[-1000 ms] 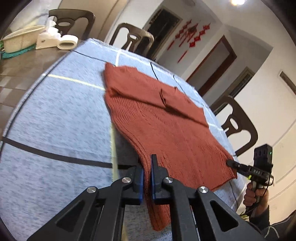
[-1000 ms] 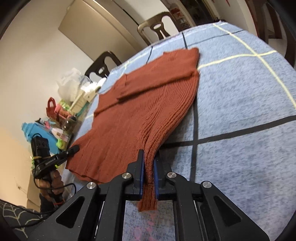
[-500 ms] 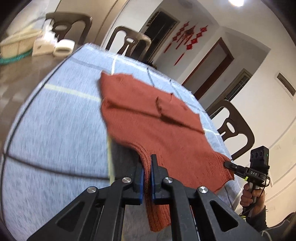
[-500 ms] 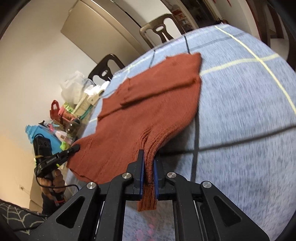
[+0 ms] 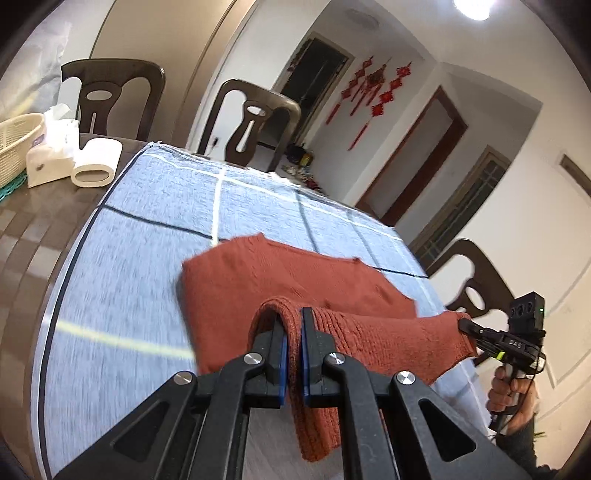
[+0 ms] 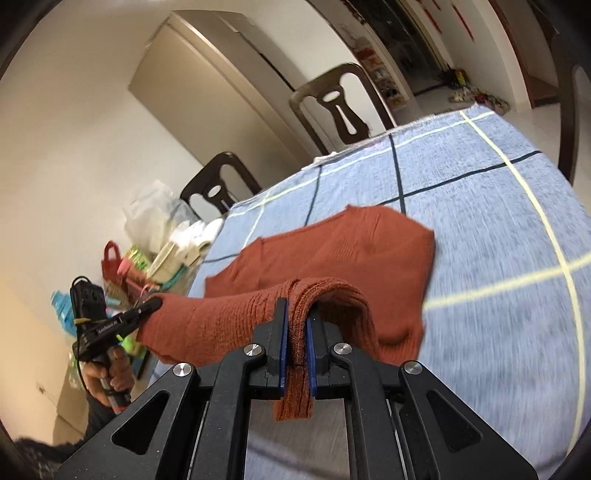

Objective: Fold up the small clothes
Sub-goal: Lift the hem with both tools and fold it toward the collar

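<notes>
- A blue checked cloth (image 5: 147,236) is covering the desk (image 5: 33,229).
- A rust knitted sweater (image 5: 258,280) is lying on it, its near edge lifted, apparently doubling over the rest.
- The left gripper (image 5: 293,345) and right gripper (image 6: 295,341) are each clamping that edge.

You face white walls (image 5: 517,206), dark chairs (image 5: 255,122) — red knot ornaments (image 5: 373,85), ceiling light (image 5: 472,7), dark doorway (image 5: 314,70), beige panel (image 6: 207,81).

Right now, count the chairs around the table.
3 in the left wrist view: one behind the basket, one at the far edge, one at the right. Others may be hidden.
</notes>
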{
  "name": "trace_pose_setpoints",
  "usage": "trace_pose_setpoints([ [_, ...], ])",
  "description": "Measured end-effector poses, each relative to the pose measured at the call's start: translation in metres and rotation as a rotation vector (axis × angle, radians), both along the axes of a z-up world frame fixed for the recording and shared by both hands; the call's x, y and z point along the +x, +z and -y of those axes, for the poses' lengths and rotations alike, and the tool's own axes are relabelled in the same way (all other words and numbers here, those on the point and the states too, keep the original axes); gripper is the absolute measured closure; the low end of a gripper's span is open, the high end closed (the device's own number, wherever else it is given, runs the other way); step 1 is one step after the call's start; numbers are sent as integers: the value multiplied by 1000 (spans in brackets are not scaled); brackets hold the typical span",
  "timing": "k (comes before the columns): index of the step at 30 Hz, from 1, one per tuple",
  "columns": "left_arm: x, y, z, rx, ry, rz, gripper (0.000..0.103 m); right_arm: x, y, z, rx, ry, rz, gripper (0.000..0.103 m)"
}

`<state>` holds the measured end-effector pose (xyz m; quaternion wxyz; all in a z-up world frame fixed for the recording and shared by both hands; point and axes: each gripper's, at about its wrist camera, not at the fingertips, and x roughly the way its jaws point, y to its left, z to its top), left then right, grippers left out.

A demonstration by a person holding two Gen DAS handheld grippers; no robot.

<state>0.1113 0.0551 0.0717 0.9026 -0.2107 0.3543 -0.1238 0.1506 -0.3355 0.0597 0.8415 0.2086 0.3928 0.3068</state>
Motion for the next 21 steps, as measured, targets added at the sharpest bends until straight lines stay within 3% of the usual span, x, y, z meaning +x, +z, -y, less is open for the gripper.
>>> trace_pose_setpoints([
  [7, 53, -68, -4, -21, 23, -183, 96, 58, -59, -11, -32, -20, -177, 95],
  [9, 49, -69, -5, -40, 18, -171, 96, 61, -68, -11, -7, -13, -203, 94],
  [15, 26, -54, 2, -74, -55, -154, 95, 48, -51, -11, -38, 31, -175, 90],
  [21, 34, -57, 8, -109, -102, -167, 95, 50, -44, -21, -37, 104, -145, 91],
])
